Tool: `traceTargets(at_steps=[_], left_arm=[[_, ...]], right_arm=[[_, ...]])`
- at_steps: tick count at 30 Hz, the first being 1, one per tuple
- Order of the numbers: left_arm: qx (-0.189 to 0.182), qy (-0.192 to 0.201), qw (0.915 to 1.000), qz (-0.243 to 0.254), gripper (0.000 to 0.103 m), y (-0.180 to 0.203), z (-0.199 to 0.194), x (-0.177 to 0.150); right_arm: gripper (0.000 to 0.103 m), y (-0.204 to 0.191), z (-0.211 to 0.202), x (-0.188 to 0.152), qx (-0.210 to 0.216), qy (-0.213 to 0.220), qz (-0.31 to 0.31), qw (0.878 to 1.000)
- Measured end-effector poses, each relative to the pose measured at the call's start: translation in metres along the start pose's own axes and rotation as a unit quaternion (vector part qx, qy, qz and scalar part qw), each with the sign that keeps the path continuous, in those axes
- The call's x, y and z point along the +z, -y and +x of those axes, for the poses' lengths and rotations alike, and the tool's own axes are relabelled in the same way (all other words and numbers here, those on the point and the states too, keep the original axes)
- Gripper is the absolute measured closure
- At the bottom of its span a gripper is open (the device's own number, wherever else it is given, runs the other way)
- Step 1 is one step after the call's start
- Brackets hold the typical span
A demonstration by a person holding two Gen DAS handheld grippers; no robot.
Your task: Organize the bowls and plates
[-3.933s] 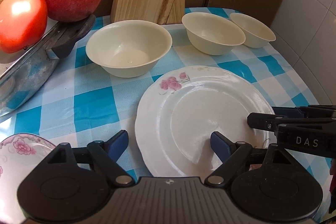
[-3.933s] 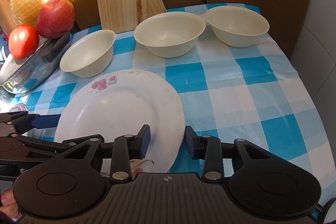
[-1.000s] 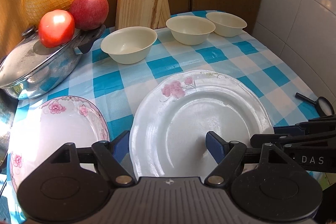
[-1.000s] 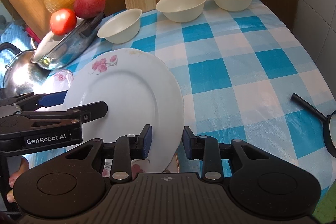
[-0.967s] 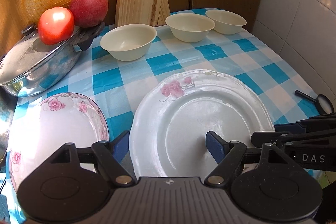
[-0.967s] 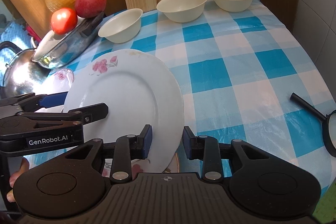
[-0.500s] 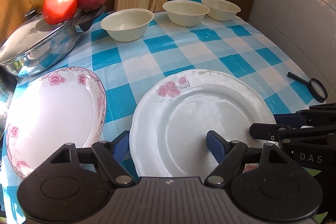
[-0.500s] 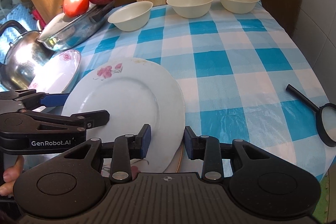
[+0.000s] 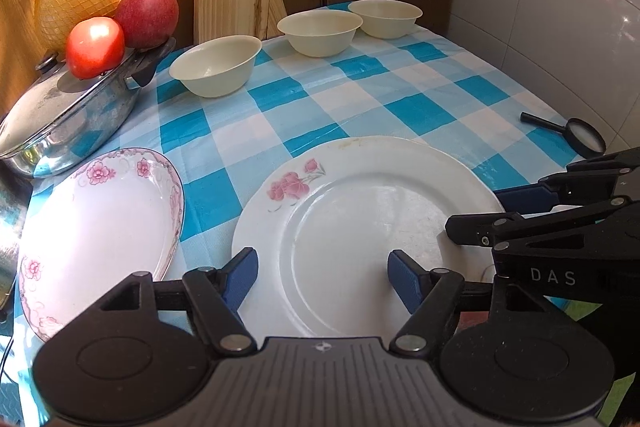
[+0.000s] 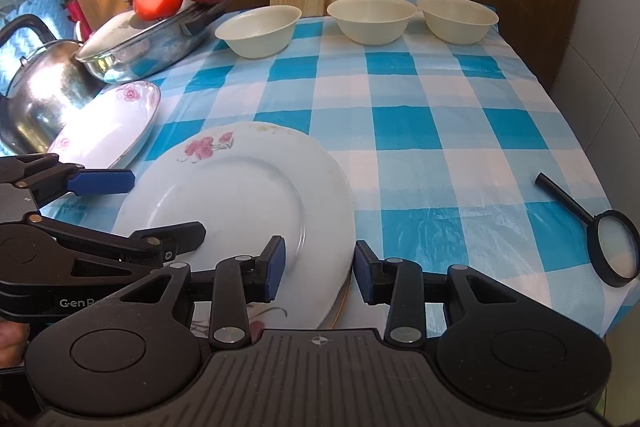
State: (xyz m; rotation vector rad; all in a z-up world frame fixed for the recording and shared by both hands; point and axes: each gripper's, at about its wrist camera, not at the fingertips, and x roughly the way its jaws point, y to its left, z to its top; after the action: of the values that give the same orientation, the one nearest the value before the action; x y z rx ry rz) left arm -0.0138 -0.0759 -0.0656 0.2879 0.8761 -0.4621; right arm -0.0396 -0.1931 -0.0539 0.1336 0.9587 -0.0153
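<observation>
Both grippers straddle the white plate's near rim, pads clear of it: the left gripper (image 9: 322,277) stands wide, its jaws having just been closing, and the right gripper (image 10: 320,269) narrower, just opening. This white plate (image 10: 240,195) lies on another plate at the checked tablecloth's (image 10: 420,131) near edge. Left of it sits a pink-rimmed plate (image 9: 96,227). Three cream bowls (image 10: 372,19) line the far side. A magnifying glass (image 10: 600,235) lies near right.
</observation>
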Motion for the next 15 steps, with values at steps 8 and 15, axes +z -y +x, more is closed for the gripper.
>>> traceTargets(at_steps=[8,15], left_arm=[[0.018,0.0,0.9998,0.005,0.037,-0.0005,0.0001,-0.0012],[0.022,0.01,0.9997,0.009,0.034,-0.0006,-0.0047,-0.0009]], right_arm=[[0.055,-0.0026,-0.0035,-0.0001,-0.011,0.016,-0.008,1.0],[0.038,-0.0047,-0.0084,0.0045,-0.016,0.034,-0.01,0.999]])
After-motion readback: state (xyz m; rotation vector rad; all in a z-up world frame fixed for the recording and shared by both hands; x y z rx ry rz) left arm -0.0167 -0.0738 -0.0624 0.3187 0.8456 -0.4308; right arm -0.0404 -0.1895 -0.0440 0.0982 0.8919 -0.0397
